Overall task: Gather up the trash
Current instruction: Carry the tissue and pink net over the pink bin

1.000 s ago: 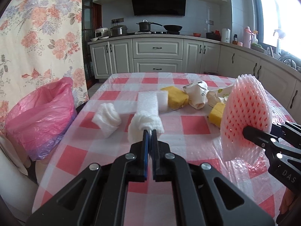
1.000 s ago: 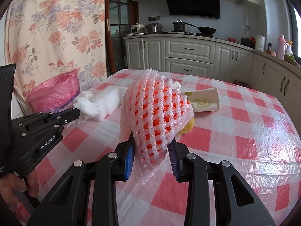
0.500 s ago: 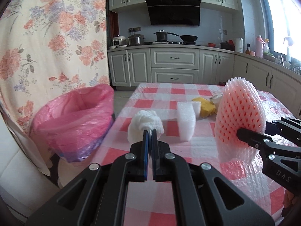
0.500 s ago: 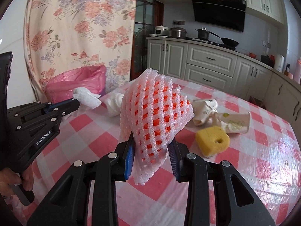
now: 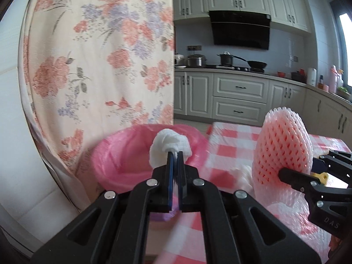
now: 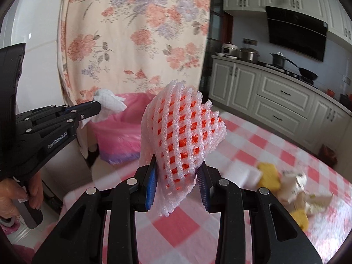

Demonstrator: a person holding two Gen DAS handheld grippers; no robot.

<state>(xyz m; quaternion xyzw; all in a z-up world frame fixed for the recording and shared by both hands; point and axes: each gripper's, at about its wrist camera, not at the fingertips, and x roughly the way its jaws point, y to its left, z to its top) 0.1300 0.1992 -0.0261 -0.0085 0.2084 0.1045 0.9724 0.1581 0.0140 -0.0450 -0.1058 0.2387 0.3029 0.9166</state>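
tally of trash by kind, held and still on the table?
White tissue wad, in left tongs: 1
Foam fruit net, in right tongs: 1
Yellow sponges: 2
White foam block: 1
Crumpled paper wrappers: about 2, blurred
Total: about 7

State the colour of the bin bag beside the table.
Pink bin bag, clearest in the right wrist view.

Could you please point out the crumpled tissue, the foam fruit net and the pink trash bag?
crumpled tissue (image 5: 169,146), left wrist view, its bulging top.
foam fruit net (image 6: 184,129), right wrist view, mesh centre.
pink trash bag (image 5: 123,154), left wrist view, left rim.
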